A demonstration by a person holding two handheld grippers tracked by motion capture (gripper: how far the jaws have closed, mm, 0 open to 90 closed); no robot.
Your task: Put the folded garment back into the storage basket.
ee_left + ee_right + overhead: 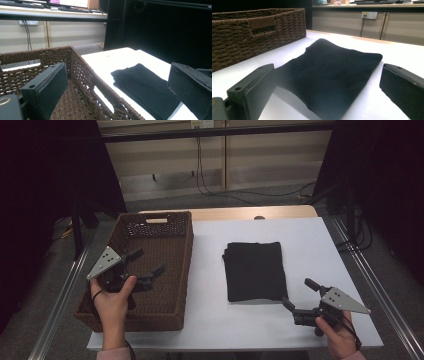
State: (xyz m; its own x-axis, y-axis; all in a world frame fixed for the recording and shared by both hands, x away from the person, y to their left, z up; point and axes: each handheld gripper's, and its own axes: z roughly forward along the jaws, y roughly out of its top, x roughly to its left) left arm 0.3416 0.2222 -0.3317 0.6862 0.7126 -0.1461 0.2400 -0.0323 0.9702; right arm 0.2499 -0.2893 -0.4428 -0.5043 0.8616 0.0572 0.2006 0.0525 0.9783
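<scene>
Left gripper (149,261) is over the woven basket (182,265), held in the person's left hand (112,302). Jaws spread wide, nothing between them. From above it looks clear of the basket floor and walls, but the high view is too dim and small there to rule out contact. In the left gripper view its jaws frame the basket's right wall (95,86), with the folded black cloth (146,87) beyond on the white table (117,60).

Right gripper (299,294) sits at the near right of the table (210,300), in the right hand (340,337). Jaws also wide apart, empty. One jaw tip is just beside the cloth's near right corner (255,270); the other points away to the right. Cannot tell whether that near tip touches the fabric. In the right gripper view the cloth (332,77) lies flat on the table directly ahead, between the two jaws but beyond them, not pinched.

Cloth: folded rectangle, flat, roughly mid-table, to the right of the basket and apart from it. Basket: left side of the table, brown wicker with a handle cutout (262,28) in its end wall, nothing visible inside apart from the left gripper above it.

Background: cables (202,175) hang down the wall behind the table.
</scene>
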